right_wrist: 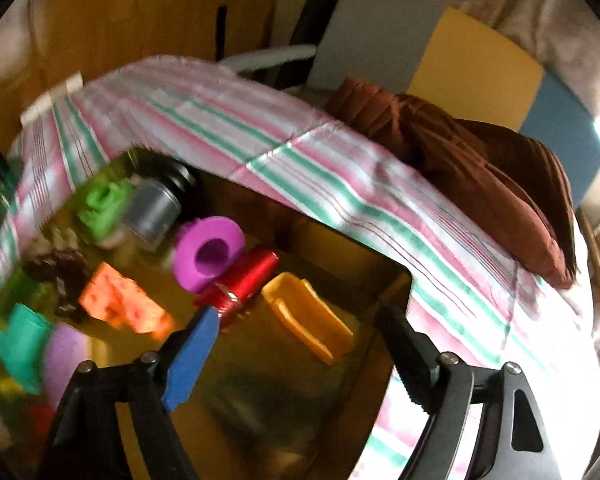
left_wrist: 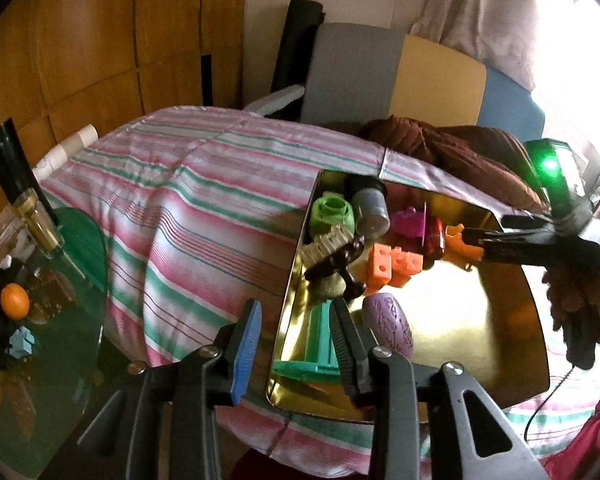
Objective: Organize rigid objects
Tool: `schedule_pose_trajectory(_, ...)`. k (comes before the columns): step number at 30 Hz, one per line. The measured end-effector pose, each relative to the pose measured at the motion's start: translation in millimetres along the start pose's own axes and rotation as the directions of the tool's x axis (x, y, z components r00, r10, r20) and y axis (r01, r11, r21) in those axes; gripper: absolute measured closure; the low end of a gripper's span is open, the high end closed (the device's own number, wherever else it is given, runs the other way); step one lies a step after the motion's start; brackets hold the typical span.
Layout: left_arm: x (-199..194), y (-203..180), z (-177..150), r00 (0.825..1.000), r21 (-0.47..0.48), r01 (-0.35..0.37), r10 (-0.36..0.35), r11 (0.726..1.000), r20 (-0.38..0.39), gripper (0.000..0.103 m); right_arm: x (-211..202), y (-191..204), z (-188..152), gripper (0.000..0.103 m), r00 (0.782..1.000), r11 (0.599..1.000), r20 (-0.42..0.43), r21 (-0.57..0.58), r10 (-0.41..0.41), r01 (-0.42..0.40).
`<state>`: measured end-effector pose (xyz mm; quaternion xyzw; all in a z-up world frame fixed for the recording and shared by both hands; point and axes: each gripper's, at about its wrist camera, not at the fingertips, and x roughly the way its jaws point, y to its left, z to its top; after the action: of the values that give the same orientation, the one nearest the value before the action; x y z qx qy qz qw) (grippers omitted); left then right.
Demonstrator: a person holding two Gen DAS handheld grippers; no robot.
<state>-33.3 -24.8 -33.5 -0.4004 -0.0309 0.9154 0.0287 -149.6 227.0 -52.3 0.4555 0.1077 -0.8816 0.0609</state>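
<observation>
While the right gripper [right_wrist: 296, 320] hangs with jaws spread and empty over the gold tray [right_wrist: 260, 420], the yellow plastic piece [right_wrist: 308, 320] lies between its fingers, untouched. Judged light, stiff and smooth; best taken across its narrow width. Left gripper [left_wrist: 296, 320] straddles the tray's left rim, partly parted, gripping nothing. Other toys crowd the tray's far left corner.

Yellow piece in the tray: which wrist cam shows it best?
Right wrist. The yellow piece lies whole on the gold tray, between the open jaws. Left wrist shows only a small orange-yellow bit behind the right gripper.
</observation>
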Motion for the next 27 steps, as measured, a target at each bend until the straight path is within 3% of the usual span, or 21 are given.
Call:
schedule_pose_trajectory(4,-8,-5,3,1.000,0.011,-0.017,0.016,1.000,0.026,0.067,-39,6,-14,0.013,0.998,0.993,0.059,0.119,0.009,-0.016)
schedule_pose_trajectory(9,-25,-16,5,0.997,0.028,0.004,-0.006,1.000,0.073,0.060,-86,28,-48,0.008,0.989,0.974,0.146,0.227,-0.032,-0.002)
schedule_pose_trajectory(13,-35,-25,6,0.996,0.037,-0.020,0.016,0.999,0.093,0.038,-103,50,-70,0.007,0.981,0.965,0.181,0.259,-0.074,0.025)
schedule_pose_trajectory(21,-54,-32,0,0.986,0.018,-0.052,0.049,0.998,0.158,0.038,-120,62,-98,0.007,0.963,0.932,0.214,0.354,-0.163,0.079)
schedule_pose_trajectory(23,-55,-33,-3,0.984,0.019,-0.082,0.078,0.996,0.158,0.038,-123,62,-103,0.007,0.962,0.928,0.212,0.363,-0.174,0.088)
schedule_pose_trajectory(27,-56,-34,-9,0.987,0.028,-0.077,0.073,0.997,0.143,0.038,-126,64,-110,0.007,0.962,0.925,0.217,0.373,-0.164,0.073)
